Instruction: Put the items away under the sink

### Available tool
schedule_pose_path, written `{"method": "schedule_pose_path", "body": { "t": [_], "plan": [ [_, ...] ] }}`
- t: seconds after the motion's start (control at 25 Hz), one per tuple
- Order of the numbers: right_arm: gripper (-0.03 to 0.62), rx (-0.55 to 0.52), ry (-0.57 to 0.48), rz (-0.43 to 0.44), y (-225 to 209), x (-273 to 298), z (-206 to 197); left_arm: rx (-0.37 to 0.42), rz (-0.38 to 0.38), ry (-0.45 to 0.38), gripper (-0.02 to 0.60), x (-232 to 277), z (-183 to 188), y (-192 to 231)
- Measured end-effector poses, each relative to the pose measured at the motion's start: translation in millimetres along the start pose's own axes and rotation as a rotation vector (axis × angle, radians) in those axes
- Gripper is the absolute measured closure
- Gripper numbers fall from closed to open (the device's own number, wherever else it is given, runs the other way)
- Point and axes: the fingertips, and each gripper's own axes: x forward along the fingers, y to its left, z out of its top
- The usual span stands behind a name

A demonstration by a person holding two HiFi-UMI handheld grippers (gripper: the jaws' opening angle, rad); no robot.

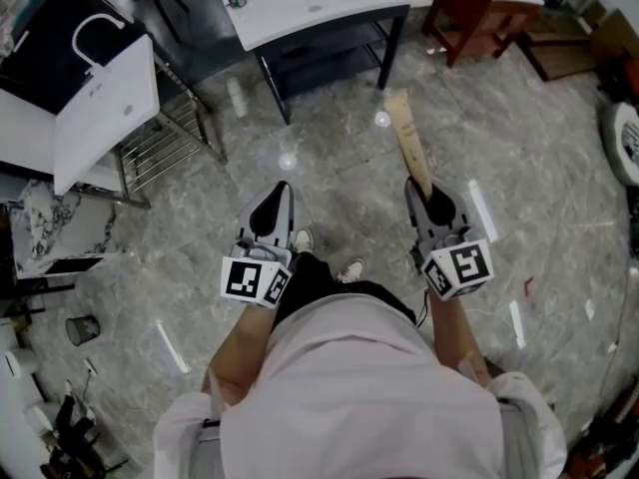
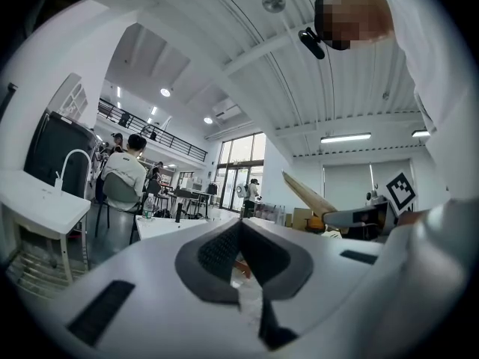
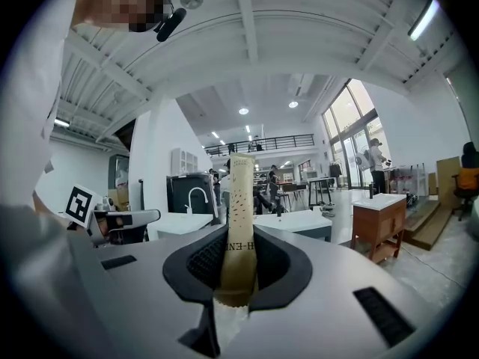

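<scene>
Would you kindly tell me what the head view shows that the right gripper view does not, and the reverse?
Only the head view: the person's shoes and the marker cube on the right gripper. Only the right gripper view: the ceiling beams, the balcony railing and the print on the tan paper sleeve. Both: the right gripper shut on that sleeve, the left gripper and the brown cabinet.

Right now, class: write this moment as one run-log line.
stage: item held, not yet stowed | left gripper: shut, empty | right gripper: shut on tan stick | sink table: ahead, not reached
</scene>
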Motion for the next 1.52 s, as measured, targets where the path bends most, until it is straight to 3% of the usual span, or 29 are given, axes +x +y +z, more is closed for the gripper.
{"method": "schedule_pose_path", "body": {
  "t": [0.4,0.56,0.92,1.12,1.52],
  "plan": [
    [0.523,-0.005,0.035,-0.023,-20,39,-12,-0.006,-0.007,0.011,0.578,37,-10,37],
    [0.523,-0.014,0.015,-0.052,-39,68,3,-0.034,-0.029,0.02,0.578,76,-18,57],
    [0.523,-0.005,0.05,-0.068,-74,168,14,0.018,-0.049,0.036,0.578,173,-19,131],
    [0.525,0.006,0.082,-0.066,-85,222,8,0.001,-0.059,0.03,0.578,218,-19,168],
    [0.523,-0.014,0.111,-0.073,-86,291,23,-0.068,-0.073,0.044,0.578,259,-22,226]
  ]
}}
